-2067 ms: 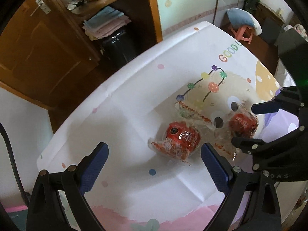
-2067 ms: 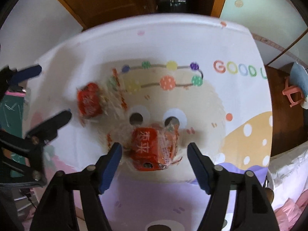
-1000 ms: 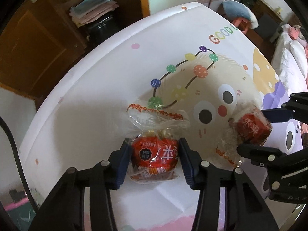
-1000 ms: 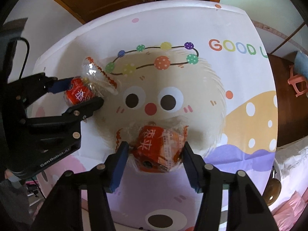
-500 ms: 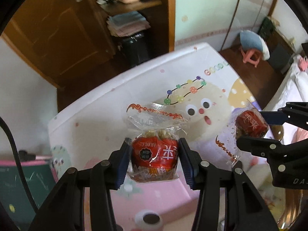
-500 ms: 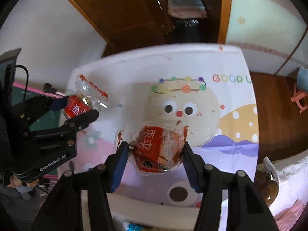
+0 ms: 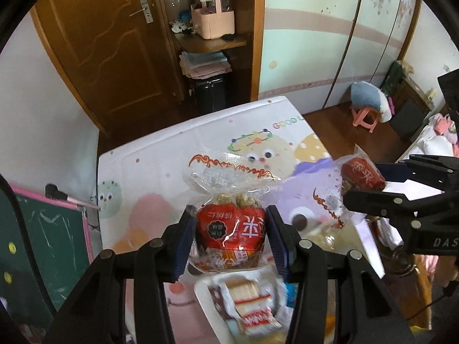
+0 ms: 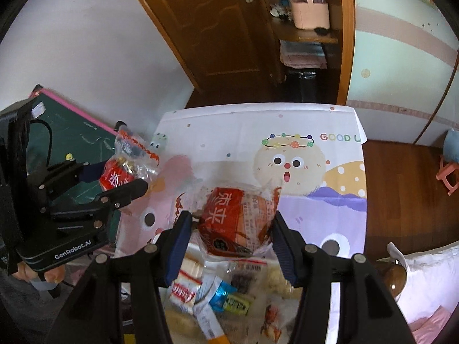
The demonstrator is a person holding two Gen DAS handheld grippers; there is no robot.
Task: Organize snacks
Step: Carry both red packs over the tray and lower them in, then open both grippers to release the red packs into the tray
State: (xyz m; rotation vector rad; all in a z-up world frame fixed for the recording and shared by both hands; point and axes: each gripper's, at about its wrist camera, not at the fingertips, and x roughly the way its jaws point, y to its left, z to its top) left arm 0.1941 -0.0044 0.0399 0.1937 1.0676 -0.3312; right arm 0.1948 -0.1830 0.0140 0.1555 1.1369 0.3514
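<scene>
The left gripper pinches a red snack packet by its two sides, the blue pads pressed into the clear wrapper. The packet hangs in the air above the worktop, with its crimped clear top and red scroll print standing up beyond the pads and two nut-brown pieces showing through the film above the red label. The right gripper likewise squeezes a second red snack packet between its pads, the packet tilted and held clear of the worktop, its loose clear wrapper flaring out to both sides.

In the left wrist view the right gripper comes in from the right edge with its packet; in the right wrist view the left gripper comes in from the left edge with its own.

Below both grippers, at the near edge of the worktop, lies a heap of other snacks: small wrapped bars in white and red, a blue sachet, a green one, some pale pieces in clear film. In the left wrist view some of them sit in a white tray.

The worktop is covered by a cartoon-printed cloth showing a round face with a beaded garland and the letters GOOD along the far right corner. Beyond the far edge stand a brown wooden door and a shelf carrying a pink basket. A green chalkboard with a pink frame stands off the left edge.
</scene>
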